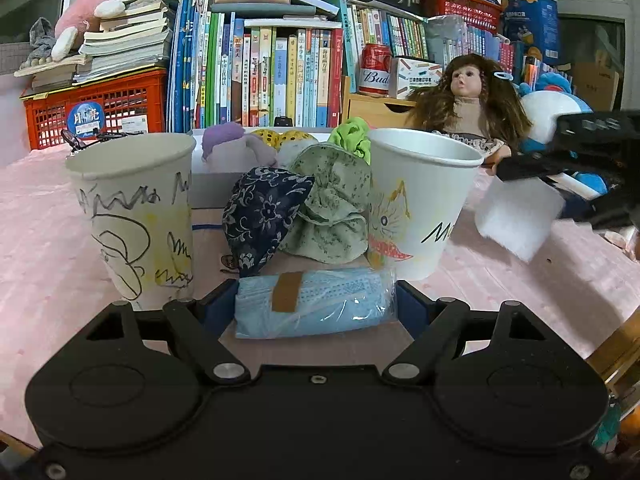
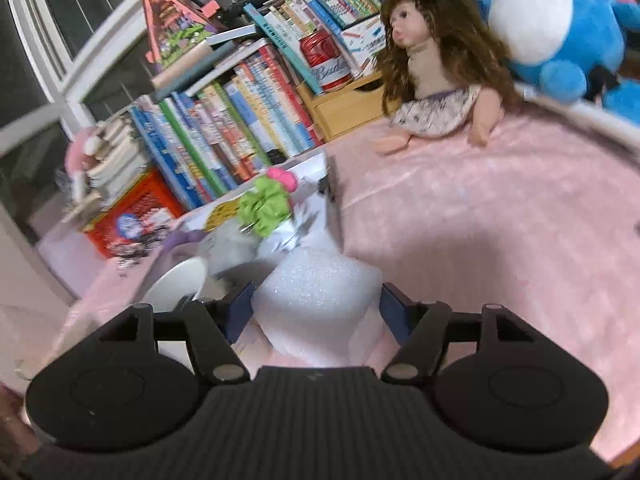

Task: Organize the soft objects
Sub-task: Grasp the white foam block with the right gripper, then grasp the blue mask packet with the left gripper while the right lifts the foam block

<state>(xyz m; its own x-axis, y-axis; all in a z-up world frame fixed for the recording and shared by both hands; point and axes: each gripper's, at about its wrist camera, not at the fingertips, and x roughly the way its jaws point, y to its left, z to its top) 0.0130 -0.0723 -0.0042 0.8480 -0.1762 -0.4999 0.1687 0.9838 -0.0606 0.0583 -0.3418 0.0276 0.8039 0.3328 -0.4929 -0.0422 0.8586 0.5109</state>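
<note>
While two paper cups point(image 1: 136, 216) point(image 1: 420, 200) flank bunched cloths point(image 1: 296, 216) on the pink table point(image 1: 36, 248), left gripper point(image 1: 316, 304) sits low, fingers clamped on a mask pack point(image 1: 316, 306) lying crosswise. Right gripper point(image 2: 316, 304), raised and tilted, pinches a white foam block point(image 2: 320, 304) beside the right cup.

In the left wrist view, the mask pack point(image 1: 314, 304) lies at lower centre between the left gripper point(image 1: 316, 306) fingers. Behind it sit two cloth bundles point(image 1: 296, 210), flanked by the left cup point(image 1: 136, 216) and the right cup point(image 1: 420, 200). Behind those stands a box point(image 1: 212, 188) with soft toys in it, then the row of books point(image 1: 260, 76). The doll point(image 1: 468, 100) sits at upper right. At right, the right gripper point(image 2: 316, 312) holds a foam block point(image 1: 516, 216).
</note>
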